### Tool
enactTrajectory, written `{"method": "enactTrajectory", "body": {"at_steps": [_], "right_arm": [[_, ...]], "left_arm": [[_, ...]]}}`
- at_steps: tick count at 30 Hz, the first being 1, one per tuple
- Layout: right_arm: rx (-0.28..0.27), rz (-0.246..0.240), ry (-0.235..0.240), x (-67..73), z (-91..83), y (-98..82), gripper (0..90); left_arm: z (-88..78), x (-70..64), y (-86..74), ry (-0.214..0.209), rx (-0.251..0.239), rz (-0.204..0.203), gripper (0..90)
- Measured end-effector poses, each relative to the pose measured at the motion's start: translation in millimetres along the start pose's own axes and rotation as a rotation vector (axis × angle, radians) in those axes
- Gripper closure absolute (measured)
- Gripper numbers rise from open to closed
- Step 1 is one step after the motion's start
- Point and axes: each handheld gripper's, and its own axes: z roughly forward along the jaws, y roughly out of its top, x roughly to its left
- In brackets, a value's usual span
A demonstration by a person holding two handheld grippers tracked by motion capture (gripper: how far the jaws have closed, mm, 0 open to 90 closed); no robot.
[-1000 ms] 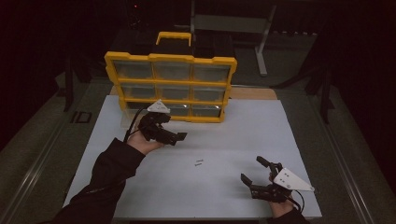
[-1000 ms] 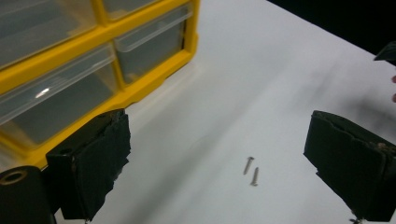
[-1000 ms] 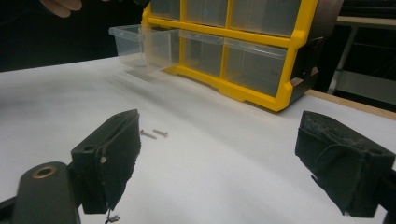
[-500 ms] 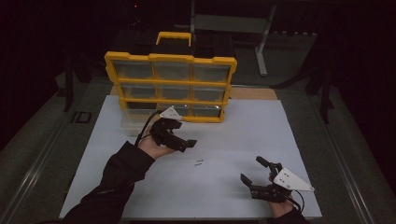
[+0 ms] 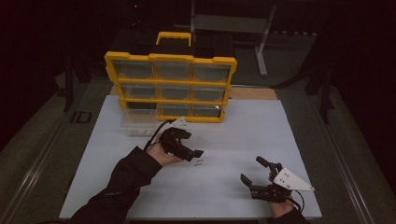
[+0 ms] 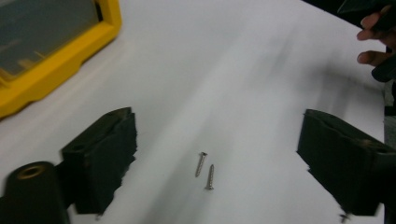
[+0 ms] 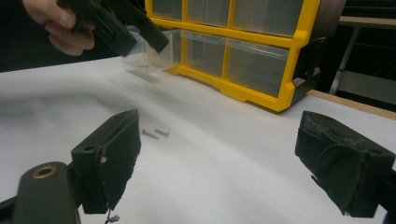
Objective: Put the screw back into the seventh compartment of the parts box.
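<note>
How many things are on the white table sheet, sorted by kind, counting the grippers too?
Screws: 2, lying side by side on the sheet
Yellow drawer cabinet: 1
Clear drawer pulled out from the cabinet's bottom row: 1
Grippers: 2, left gripper and right gripper
Total: 6

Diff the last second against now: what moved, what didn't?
The left claw came down and forward toward the two small metal screws on the white table sheet, its jaws closing slightly with nothing held. The right claw and yellow plastic drawer organiser stayed put.
</note>
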Motion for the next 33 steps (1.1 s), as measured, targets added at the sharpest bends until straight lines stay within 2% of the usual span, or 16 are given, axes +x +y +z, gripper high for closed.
{"method": "enactTrajectory", "body": {"at_steps": [3,14,15,24,29,33], "right_arm": [[0.0,0.0,0.0,0.0,0.1,0.0,14.1],[0.0,0.0,0.001,0.3,0.0,0.0,14.0],[0.0,0.0,0.001,0.3,0.1,0.0,14.1],[0.001,0.0,0.0,0.3,0.1,-0.1,14.1],[0.005,0.002,0.001,0.4,0.3,-0.3,14.1],[0.004,0.003,0.001,0.3,0.1,-0.3,14.0]], "left_arm": [[6.8,-0.6,-2.6,-0.004,0.018,0.007,17.1],[21.9,-0.6,-11.0,-0.031,0.053,0.043,48.5],[23.1,-0.5,-11.9,-0.03,0.064,0.056,49.6],[37.9,-0.9,-17.8,-0.029,0.111,0.077,62.9],[45.6,4.4,-22.1,-0.033,0.136,0.059,64.6],[50.2,7.1,-24.3,-0.033,0.156,0.066,68.4]]}}
